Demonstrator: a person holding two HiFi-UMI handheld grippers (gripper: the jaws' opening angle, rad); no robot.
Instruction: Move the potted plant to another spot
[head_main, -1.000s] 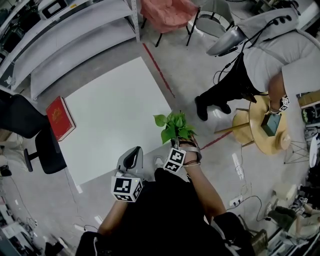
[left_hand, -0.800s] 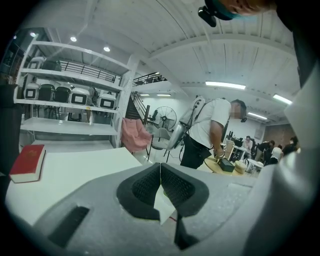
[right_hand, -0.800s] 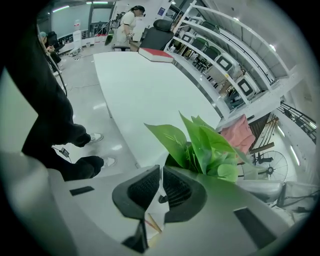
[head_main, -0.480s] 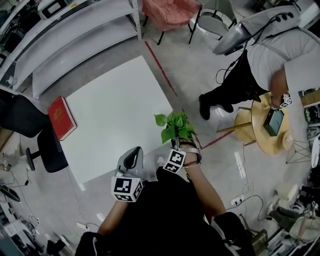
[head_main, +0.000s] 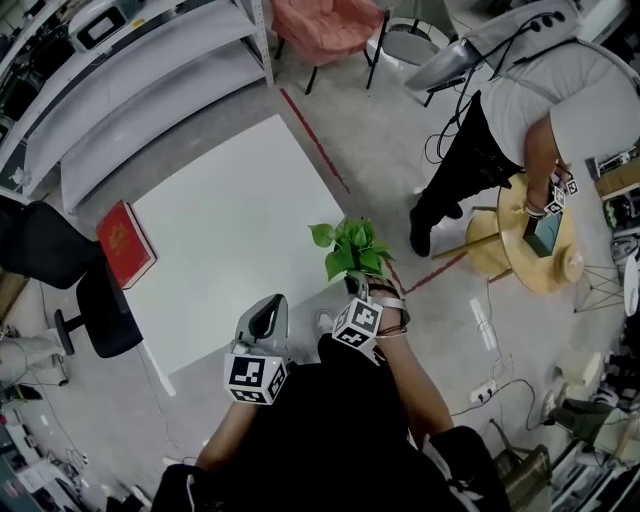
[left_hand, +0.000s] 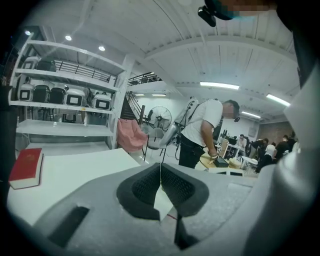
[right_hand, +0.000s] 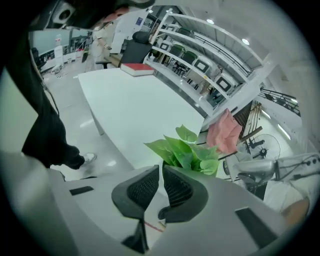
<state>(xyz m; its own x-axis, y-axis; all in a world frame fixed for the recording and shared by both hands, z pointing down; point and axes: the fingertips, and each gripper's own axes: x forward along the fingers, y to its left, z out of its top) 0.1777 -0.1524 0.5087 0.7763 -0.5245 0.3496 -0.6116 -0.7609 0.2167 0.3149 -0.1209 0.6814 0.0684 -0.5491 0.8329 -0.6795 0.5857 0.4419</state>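
Grey workshop flooring is drifting slightly beneath the head view compared with 1 second back, while both tools are keeping their places, so the person seems to be turning or stepping mid-carry. The white table (head_main: 220, 230) is lying ahead and to the left of the right fingers, its near corner just past their tips. A bystander (head_main: 520, 120) is leaning over a round wooden stand (head_main: 530, 250), well to the right. The potted plant (head_main: 350, 250) is riding aloft at the tips of the right gripper (right_hand: 161, 167), whose fingers are pinching nearly together, apparently on the pot's rim. The left gripper (left_hand: 160, 167) is pressing closed on nothing. Set-down is still pending.
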